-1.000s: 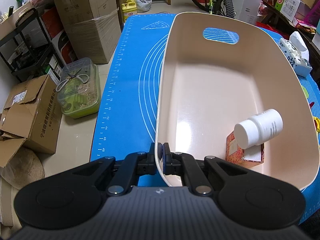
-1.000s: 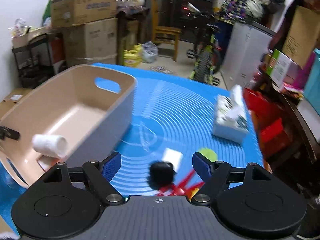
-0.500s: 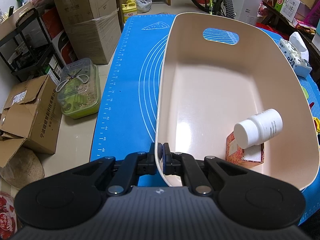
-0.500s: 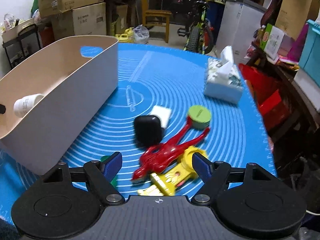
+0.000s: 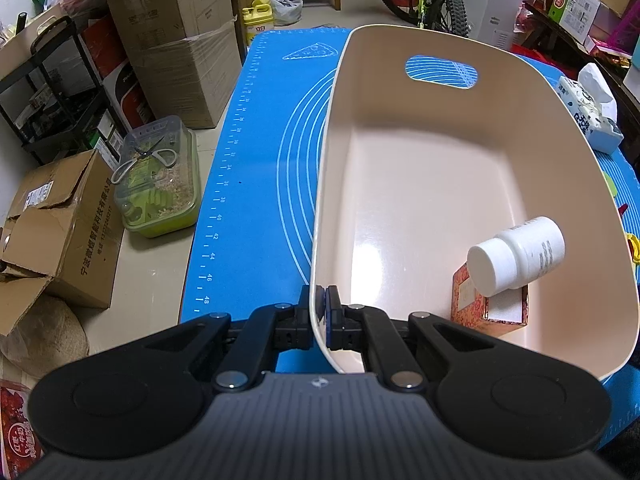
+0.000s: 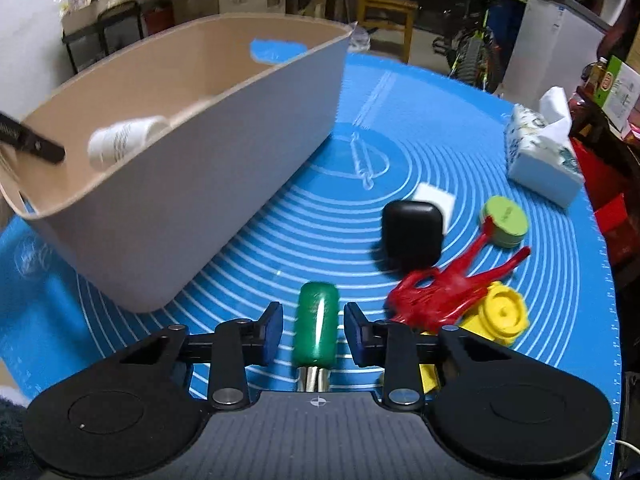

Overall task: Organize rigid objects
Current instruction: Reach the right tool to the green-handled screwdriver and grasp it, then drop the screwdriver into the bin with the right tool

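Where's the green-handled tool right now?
In the right wrist view, the green-handled tool lies on the blue mat between the open right gripper jaws, just right of the beige bin.

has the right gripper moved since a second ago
Yes: the right gripper dropped toward the mat, away from the bin, now straddling a green-handled tool.

Blue mat (image 5: 256,184) ruler reads 40 to 48.

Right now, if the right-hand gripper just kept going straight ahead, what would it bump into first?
The right gripper has its jaws open around the green-handled tool, so that comes first. Beyond it lies bare blue mat, with the bin off to the left, though depth is uncertain.
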`<control>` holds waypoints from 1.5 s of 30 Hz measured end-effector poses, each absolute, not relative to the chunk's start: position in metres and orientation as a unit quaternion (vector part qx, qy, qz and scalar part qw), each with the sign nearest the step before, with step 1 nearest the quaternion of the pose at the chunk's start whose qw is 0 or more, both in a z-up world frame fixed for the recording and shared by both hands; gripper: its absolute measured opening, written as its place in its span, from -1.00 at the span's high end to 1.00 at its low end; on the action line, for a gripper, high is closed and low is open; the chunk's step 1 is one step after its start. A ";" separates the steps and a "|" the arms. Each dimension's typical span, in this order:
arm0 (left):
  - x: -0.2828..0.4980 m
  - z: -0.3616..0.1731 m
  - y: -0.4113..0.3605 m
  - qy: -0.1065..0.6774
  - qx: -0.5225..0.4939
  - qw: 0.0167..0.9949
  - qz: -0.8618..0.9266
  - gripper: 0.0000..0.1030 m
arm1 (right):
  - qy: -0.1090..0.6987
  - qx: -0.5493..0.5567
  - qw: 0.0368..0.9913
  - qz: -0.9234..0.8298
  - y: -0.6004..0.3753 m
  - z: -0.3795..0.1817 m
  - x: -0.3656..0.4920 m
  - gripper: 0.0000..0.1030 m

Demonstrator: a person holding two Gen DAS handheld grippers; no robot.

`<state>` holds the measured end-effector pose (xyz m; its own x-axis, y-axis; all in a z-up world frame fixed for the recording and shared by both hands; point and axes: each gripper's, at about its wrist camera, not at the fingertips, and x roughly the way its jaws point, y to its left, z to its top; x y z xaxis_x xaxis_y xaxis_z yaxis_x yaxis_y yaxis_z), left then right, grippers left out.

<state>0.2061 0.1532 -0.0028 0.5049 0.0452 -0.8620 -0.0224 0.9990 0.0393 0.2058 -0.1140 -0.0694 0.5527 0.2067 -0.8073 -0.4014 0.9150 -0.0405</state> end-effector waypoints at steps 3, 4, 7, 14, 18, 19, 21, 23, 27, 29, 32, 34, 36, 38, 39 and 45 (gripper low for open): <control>0.207 -0.003 0.153 0.497 0.013 0.867 0.019 0.86 | 0.458 -0.113 0.866 0.168 -0.111 -0.080 0.211 0.36; 0.207 -0.003 0.153 0.498 0.014 0.867 0.018 0.86 | 0.454 -0.107 0.869 0.167 -0.112 -0.080 0.211 0.36; 0.207 -0.003 0.152 0.498 0.016 0.867 0.018 0.86 | 0.459 -0.091 0.868 0.166 -0.116 -0.081 0.212 0.35; 0.207 -0.003 0.152 0.498 0.020 0.867 0.015 0.86 | 0.423 -0.070 0.889 0.159 -0.118 -0.054 0.208 0.35; 0.206 -0.003 0.151 0.499 0.023 0.866 0.014 0.86 | 0.375 -0.070 0.911 0.159 -0.106 -0.022 0.208 0.35; 0.207 -0.003 0.151 0.499 0.023 0.866 0.014 0.86 | 0.362 -0.069 0.916 0.159 -0.103 -0.013 0.209 0.35; 0.207 -0.003 0.151 0.499 0.023 0.866 0.014 0.86 | 0.337 -0.063 0.926 0.160 -0.095 0.004 0.212 0.35; 0.207 -0.003 0.151 0.499 0.024 0.866 0.014 0.86 | 0.316 -0.054 0.932 0.168 -0.084 0.019 0.214 0.35; 0.207 -0.003 0.151 0.499 0.024 0.866 0.014 0.86 | 0.302 -0.059 0.933 0.188 -0.056 0.034 0.226 0.35; 0.207 -0.003 0.151 0.500 0.025 0.866 0.013 0.86 | 0.302 -0.065 0.930 0.198 -0.043 0.035 0.230 0.35; 0.207 -0.003 0.151 0.500 0.024 0.866 0.014 0.86 | 0.309 -0.074 0.925 0.210 -0.023 0.031 0.238 0.35; 0.207 -0.003 0.151 0.500 0.026 0.865 0.014 0.86 | 0.321 -0.078 0.919 0.213 -0.013 0.027 0.242 0.35; 0.207 -0.003 0.151 0.501 0.028 0.865 0.014 0.86 | 0.336 -0.086 0.913 0.214 -0.004 0.020 0.247 0.35; 0.208 -0.003 0.151 0.503 0.028 0.864 0.014 0.86 | 0.349 -0.096 0.907 0.213 0.003 0.013 0.249 0.35; 0.208 -0.004 0.151 0.503 0.028 0.864 0.014 0.86 | 0.356 -0.101 0.904 0.214 0.006 0.010 0.250 0.35; 0.208 -0.003 0.152 0.503 0.028 0.864 0.013 0.86 | 0.394 -0.113 0.888 0.209 0.013 -0.006 0.252 0.36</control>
<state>0.2078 0.1517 -0.0034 0.4943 0.0509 -0.8678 0.0057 0.9981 0.0617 0.2517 0.0126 -0.0060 0.6023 0.2819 -0.7469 -0.4604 0.8870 -0.0365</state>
